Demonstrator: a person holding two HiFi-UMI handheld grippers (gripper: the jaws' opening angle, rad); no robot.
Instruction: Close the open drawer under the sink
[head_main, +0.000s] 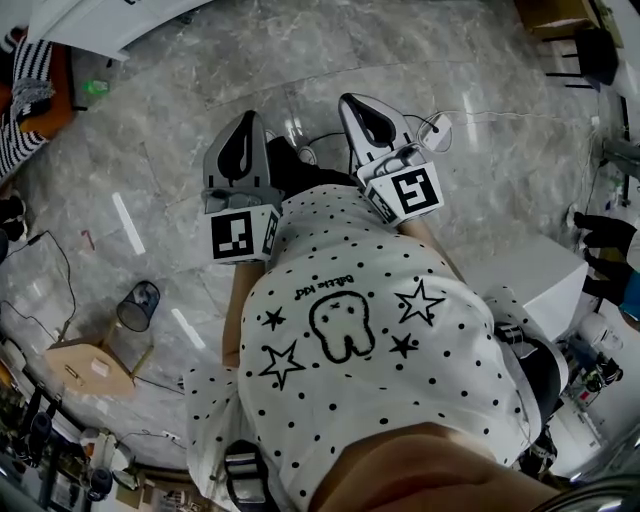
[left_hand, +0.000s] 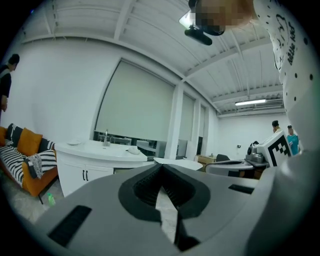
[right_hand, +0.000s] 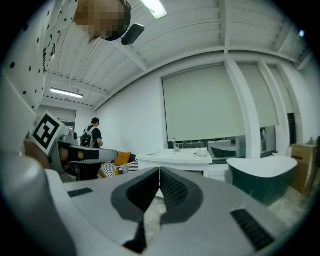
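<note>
Both grippers are held out level in front of the person's white polka-dot shirt (head_main: 350, 340), side by side above a grey marble floor (head_main: 180, 200). The left gripper (head_main: 245, 122) has its jaws pressed together with nothing between them; past their tips only the floor shows. The right gripper (head_main: 357, 105) is the same, with its ribbed pads meeting at the tips and nothing clamped.

Across the room stands the white sink vanity (left_hand: 95, 152), well apart from both grippers. A faucet (left_hand: 106, 136) rises from its counter. Below the counter, two cabinet doors with dark handles (left_hand: 85, 175) show on the vanity's left part. The rest of its front is cut off by the left gripper's body, so the drawer under the sink cannot be made out.

Left of the vanity sits an orange sofa (left_hand: 22, 150) with striped cushions. Right of the vanity, in the right gripper view, is a dark green bathtub (right_hand: 260, 180). Farther left of the vanity than the sofa, a person with a backpack (right_hand: 92, 136) stands.
</note>
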